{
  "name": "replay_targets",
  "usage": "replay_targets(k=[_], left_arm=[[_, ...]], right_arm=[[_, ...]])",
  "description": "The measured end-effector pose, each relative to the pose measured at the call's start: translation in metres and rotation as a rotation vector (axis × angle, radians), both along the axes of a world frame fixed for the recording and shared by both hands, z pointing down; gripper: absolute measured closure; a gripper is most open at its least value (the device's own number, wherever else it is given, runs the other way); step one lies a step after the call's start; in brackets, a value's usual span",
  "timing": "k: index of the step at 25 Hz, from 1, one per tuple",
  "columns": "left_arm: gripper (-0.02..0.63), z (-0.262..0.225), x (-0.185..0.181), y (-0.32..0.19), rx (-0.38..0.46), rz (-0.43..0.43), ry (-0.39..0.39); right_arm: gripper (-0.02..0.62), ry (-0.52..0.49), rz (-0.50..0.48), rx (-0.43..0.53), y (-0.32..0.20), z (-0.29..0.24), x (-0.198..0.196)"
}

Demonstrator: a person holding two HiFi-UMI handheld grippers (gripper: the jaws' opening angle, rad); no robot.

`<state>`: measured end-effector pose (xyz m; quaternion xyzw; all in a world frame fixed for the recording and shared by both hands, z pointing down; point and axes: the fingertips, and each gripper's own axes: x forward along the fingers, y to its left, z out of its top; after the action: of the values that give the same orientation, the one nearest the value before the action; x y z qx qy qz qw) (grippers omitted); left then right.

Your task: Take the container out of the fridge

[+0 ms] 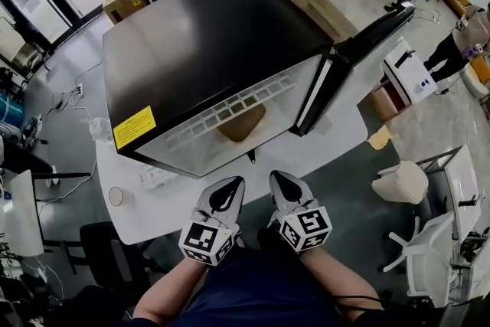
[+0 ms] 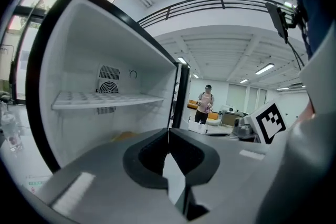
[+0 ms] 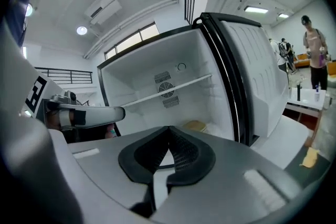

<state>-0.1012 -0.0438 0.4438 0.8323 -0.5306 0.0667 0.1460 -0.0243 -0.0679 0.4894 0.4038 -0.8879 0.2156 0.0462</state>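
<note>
Both tongs shut and empty, container not yet touched.
Left gripper (image 1: 232, 184) and right gripper (image 1: 279, 178): jaws closed tip to tip, nothing between them, side by side just outside the open fridge (image 1: 191, 42). The container (image 1: 241, 122) sits on the fridge floor under the shelf (image 1: 230, 112). Risks: going in closed would just shove it back; the low shelf could snag a gripper — the door (image 1: 360, 42) crowds the right one.

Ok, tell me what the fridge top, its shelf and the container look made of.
Fridge top: glossy black, likely painted metal or glass, since it shows soft reflections. Shelf: white open lattice, probably plastic or coated wire. Container: matte tan, too small to tell; perhaps plastic or wood.
</note>
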Motion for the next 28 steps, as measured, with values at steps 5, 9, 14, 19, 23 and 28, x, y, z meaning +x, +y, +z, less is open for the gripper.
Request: replay_targets(k=[5,9,14,19,23,28], left_arm=[[0.603,0.009,0.001,-0.017,-0.028,-0.044,-0.018],[0.604,0.014,-0.001,-0.026,-0.048,-0.037,-0.032],[0.604,0.019,0.001,-0.039,-0.074,0.035,-0.048],[0.604,0.031,0.007,-0.044,-0.114,0.14,-0.063],[0.603,0.044,0.002,-0.042,-0.15,0.192,-0.078],[0.603,0.051,-0.015,-0.038,-0.18,0.201,-0.094]], right_arm=[[0.589,-0.032,-0.015,-0.104,-0.031,0.03,0.003],[0.589,-0.035,0.002,-0.162,-0.052,0.049,0.002],[0.589,-0.087,0.044,-0.25,-0.073,0.067,-0.008],[0.588,-0.148,0.123,-0.331,-0.091,0.089,-0.014],[0.57,-0.193,0.161,-0.379,-0.103,0.105,-0.021],[0.535,-0.294,0.191,-0.472,-0.113,0.128,-0.035]])
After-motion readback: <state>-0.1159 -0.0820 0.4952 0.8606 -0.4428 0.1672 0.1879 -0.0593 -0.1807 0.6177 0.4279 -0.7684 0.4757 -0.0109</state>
